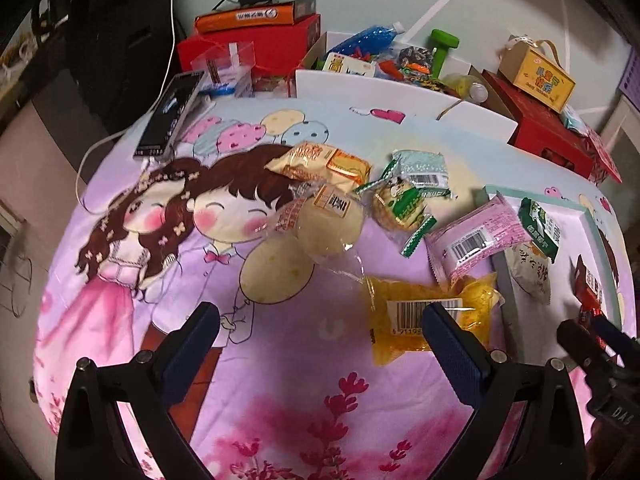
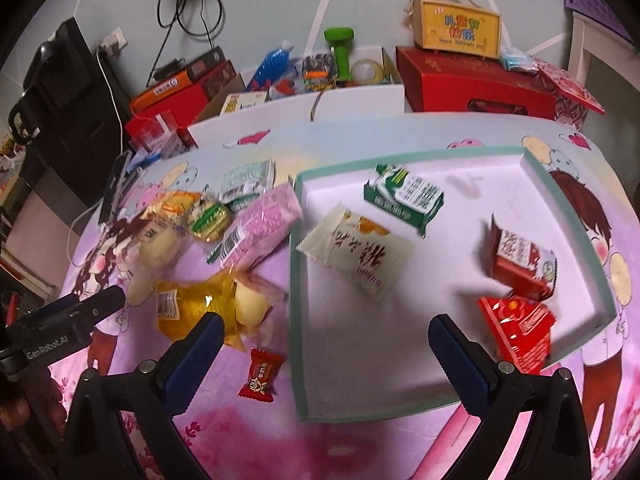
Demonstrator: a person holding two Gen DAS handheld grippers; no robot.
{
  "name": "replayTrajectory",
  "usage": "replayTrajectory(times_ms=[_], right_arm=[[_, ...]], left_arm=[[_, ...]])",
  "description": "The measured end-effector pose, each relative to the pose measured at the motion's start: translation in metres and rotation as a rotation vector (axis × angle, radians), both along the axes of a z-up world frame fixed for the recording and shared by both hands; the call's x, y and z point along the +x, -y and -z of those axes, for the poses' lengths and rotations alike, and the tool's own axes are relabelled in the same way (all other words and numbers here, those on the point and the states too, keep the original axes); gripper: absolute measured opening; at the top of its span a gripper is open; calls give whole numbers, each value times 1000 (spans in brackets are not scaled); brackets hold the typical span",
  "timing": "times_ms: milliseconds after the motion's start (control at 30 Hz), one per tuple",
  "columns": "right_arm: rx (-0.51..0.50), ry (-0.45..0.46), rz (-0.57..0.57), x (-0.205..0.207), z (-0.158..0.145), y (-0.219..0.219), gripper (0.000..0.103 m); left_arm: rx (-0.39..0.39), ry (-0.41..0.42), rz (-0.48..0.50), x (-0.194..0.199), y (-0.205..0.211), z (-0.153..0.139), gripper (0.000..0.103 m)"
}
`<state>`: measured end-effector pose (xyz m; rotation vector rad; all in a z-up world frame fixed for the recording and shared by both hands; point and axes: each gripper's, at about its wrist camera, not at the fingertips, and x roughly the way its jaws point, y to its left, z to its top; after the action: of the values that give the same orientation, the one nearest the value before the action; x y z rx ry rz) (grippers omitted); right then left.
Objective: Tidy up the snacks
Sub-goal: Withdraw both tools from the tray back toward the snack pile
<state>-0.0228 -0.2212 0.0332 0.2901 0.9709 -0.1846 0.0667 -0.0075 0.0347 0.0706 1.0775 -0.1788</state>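
A white tray with a teal rim (image 2: 298,280) lies on the cartoon cloth. It holds a green pack (image 2: 404,196), a cream pack (image 2: 356,250) and two red packs (image 2: 520,260) (image 2: 520,326). Left of it lie a pink pack (image 2: 256,224), a yellow pack (image 2: 188,308), clear-wrapped buns (image 1: 316,216) and a small red candy (image 2: 260,376). My right gripper (image 2: 324,340) is open above the tray's near left part. My left gripper (image 1: 320,332) is open over the cloth, its right finger beside the yellow pack (image 1: 424,316).
A phone on a cable (image 1: 170,116) lies at the cloth's far left. Behind the cloth stand red boxes (image 2: 472,84), a white box of odds and ends (image 2: 320,96), a yellow carry box (image 2: 456,28) and a green dumbbell (image 2: 340,48).
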Motion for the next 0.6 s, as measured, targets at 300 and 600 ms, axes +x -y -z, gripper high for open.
replayTrajectory(times_ms=[300, 600], right_arm=[[-38, -83, -18, 7, 21, -18, 103], [-65, -112, 33, 4, 22, -8, 103]], left_arm=[[-48, -35, -17, 4, -5, 10, 101], [-110, -63, 14, 0, 9, 13, 101]])
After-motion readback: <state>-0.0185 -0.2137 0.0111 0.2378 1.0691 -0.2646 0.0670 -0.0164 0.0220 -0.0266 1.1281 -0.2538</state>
